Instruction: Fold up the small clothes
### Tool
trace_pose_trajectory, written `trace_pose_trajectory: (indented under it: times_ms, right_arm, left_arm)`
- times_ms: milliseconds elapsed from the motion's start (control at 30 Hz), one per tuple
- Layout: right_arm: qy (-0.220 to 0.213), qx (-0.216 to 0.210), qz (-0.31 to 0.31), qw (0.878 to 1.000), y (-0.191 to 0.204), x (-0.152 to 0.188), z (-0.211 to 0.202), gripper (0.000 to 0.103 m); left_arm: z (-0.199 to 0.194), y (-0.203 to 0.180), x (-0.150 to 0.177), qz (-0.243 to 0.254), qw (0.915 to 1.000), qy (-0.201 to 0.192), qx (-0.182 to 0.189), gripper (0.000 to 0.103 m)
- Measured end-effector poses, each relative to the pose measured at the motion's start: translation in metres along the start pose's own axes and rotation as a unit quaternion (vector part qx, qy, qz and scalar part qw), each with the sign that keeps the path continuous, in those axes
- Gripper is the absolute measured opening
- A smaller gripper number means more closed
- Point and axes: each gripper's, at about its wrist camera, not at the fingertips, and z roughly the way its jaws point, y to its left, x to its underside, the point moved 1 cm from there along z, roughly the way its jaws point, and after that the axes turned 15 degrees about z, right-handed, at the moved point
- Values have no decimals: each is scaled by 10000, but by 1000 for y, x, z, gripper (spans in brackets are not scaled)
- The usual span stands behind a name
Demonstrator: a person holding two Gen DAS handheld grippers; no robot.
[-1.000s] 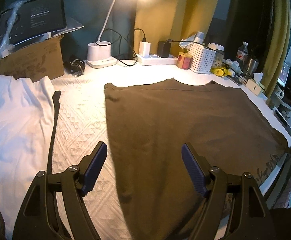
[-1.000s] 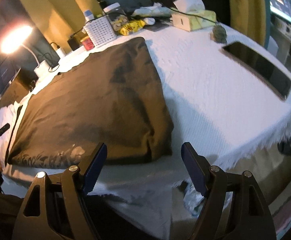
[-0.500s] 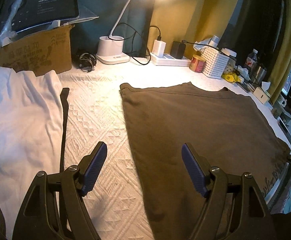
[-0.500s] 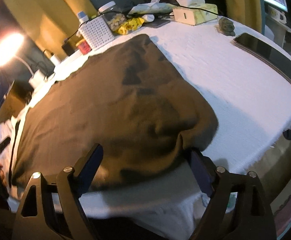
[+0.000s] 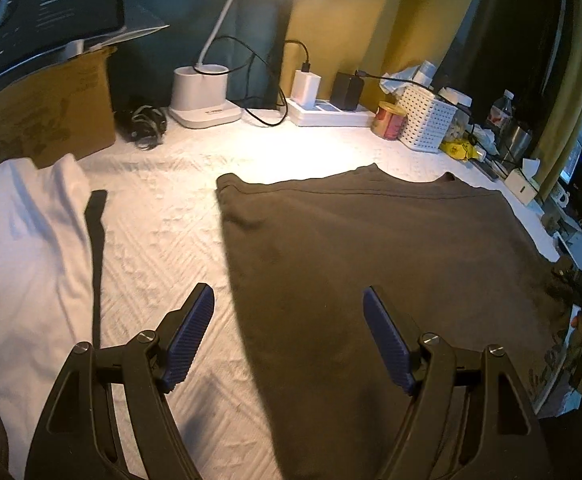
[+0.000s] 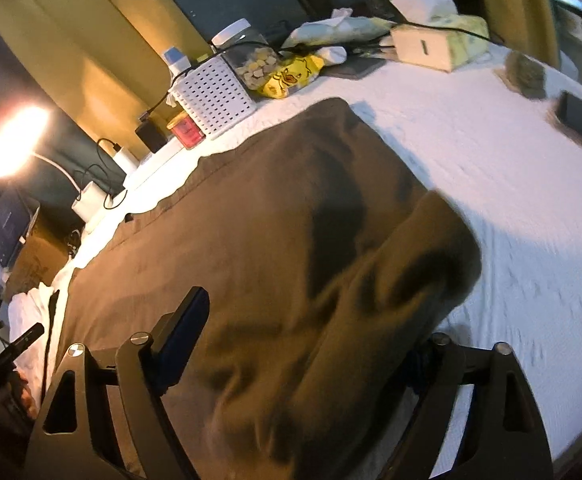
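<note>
The brown shirt (image 5: 371,264) lies spread on the white cloth (image 5: 163,248) of the table, its left edge flat. At its right corner the fabric bunches up (image 6: 391,280) between the fingers of the right gripper (image 6: 303,340), whose jaws are closing. Whether the pads press the cloth yet cannot be told, since the fold hides the right finger. The left gripper (image 5: 287,340) hovers with jaws spread and empty, straddling the shirt's left edge.

The step looks like taking both near corners for a fold. It would go best if the right jaws catch all layers of the hem before lifting, and the left comes down squarely on its edge, clear of the white shirt (image 5: 23,240) and black strap (image 5: 97,240) beside it.
</note>
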Motion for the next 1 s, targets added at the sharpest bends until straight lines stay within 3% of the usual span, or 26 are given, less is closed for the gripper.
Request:
trace_pose_trajectory:
  times_ms: [200, 333, 433, 467, 700, 1000]
  right_arm:
    - [88, 85, -326, 9994, 9, -20, 20, 57]
    - [118, 236, -917, 9954, 22, -24, 33, 54]
    - [111, 412, -1288, 9908, 29, -21, 42, 18]
    - [138, 395, -1324, 9903, 30, -21, 43, 14]
    - [137, -87, -1184, 9928, 38, -31, 33, 11]
    - [147, -619, -1732, 9828, 115, -15, 23, 11]
  left_arm:
    - [13, -3, -9, -31, 9999, 70, 68, 77]
    - [18, -5, -13, -8, 9999, 101, 75, 77]
    - [20, -3, -14, -6, 9999, 125, 68, 77]
    - [20, -3, -15, -14, 9999, 127, 63, 77]
    - [15, 1, -13, -3, 9999, 71, 103, 77]
    - [-3, 10, -16, 11, 9996, -219, 195, 77]
